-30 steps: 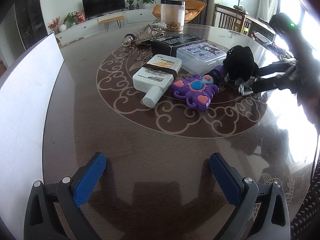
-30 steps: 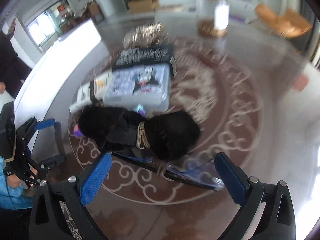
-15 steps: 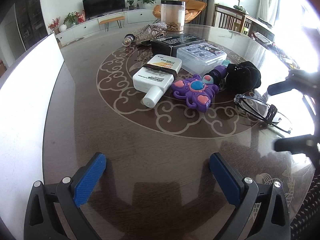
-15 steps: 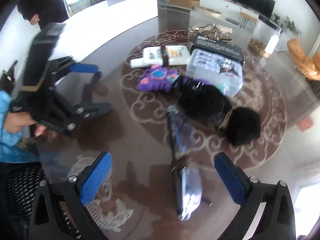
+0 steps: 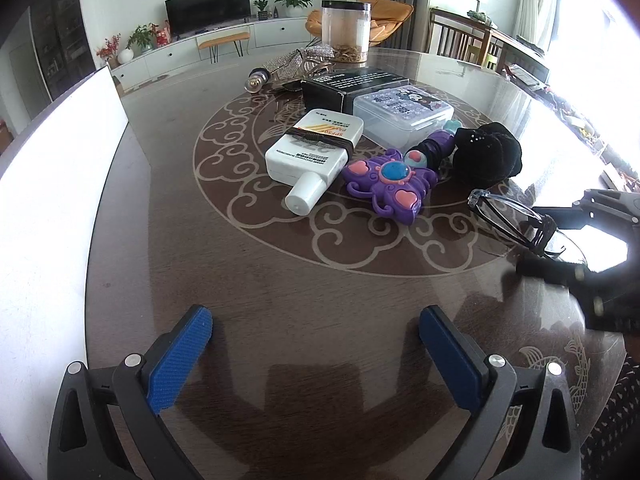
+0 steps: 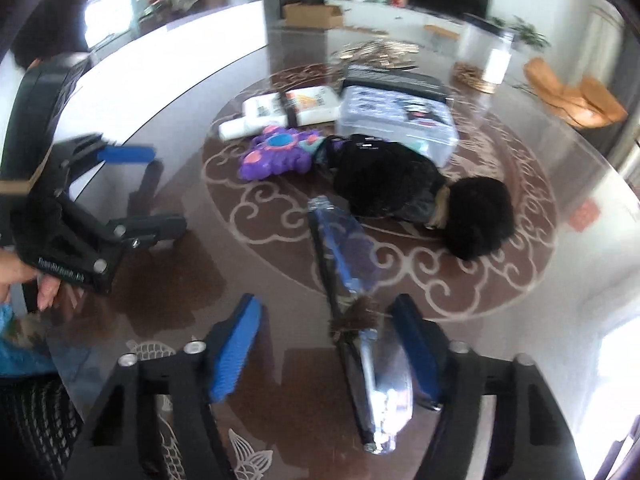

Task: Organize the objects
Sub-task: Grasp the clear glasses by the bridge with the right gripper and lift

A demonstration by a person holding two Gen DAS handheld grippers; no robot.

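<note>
Right gripper [image 6: 326,344]: jaws closing, narrower than half a second ago; the glasses lie between them, the right pad against the lens edge, the left pad clear of the frame.
Glasses [image 6: 344,280]: folded, flat on the counter [image 5: 280,280], a dark band wrapped round the bridge; one lens between the pads, the other pointing toward the black plush.
Change, glasses: a second ago they lay under the black plush; now they lie clear of it, nearer the counter's edge.
Black plush [image 5: 486,154]: beside the purple toy, apart from the glasses; same place as half a second ago.
Purple toy [image 5: 390,184]: butterfly shape, between the white bottle and the black plush; unmoved.
White bottle [image 5: 314,156]: lying flat, a dark band round its middle; unmoved.
Clear box [image 5: 404,118]: behind the bottle, touching the black box [image 5: 352,86]; unmoved.
Left gripper [image 5: 316,352]: jaws wide apart, nothing between them, over bare counter; same pose as before.
Hand [image 6: 24,276]: grips the left gripper's handle at the frame's left edge.
</note>
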